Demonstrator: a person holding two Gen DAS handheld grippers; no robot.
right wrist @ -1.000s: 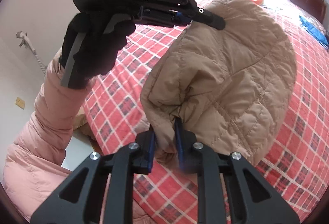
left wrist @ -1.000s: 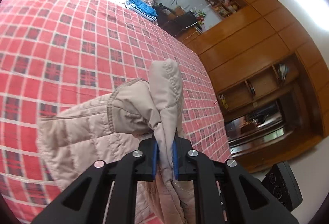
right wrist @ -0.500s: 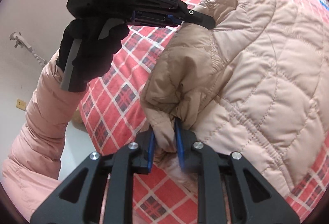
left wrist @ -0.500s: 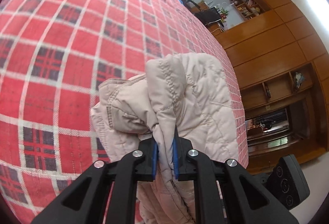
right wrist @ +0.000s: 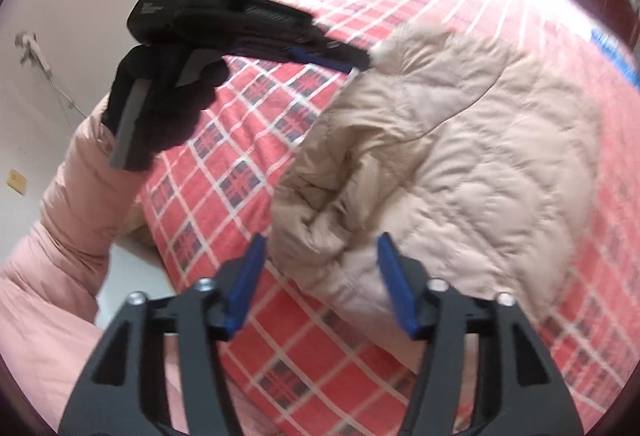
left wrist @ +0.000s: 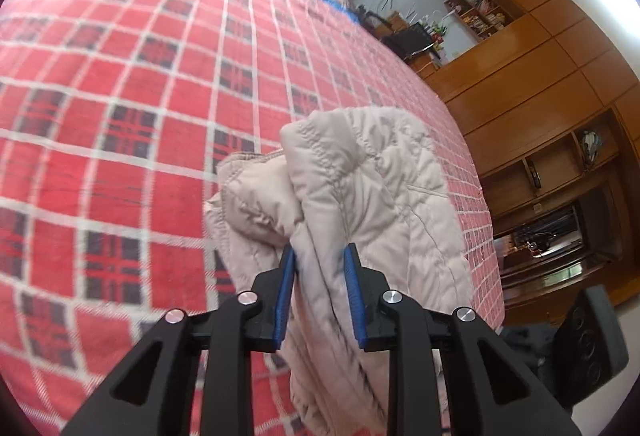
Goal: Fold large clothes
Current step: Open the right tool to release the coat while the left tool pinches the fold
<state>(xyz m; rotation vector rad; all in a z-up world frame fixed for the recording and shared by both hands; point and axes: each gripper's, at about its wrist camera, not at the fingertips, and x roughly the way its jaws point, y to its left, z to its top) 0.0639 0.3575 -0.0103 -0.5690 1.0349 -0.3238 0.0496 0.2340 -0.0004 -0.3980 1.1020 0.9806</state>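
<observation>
Left gripper (left wrist: 320,264) jaws parted, jacket (right wrist: 460,163) fabric loose between the blue pads, contact blurred. Jacket lies bunched on the plaid bed (left wrist: 140,83), lower edge cut off. Right gripper (right wrist: 320,256) wide apart, holding nothing, just short of jacket.

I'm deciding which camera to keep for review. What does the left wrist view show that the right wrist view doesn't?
Only the left wrist view shows the wooden wall cabinets. Only the right wrist view shows the gloved hand and pink sleeve working the left hand-held gripper, and the right hand-held gripper open. Both show the beige quilted jacket on the red plaid bedspread.
</observation>
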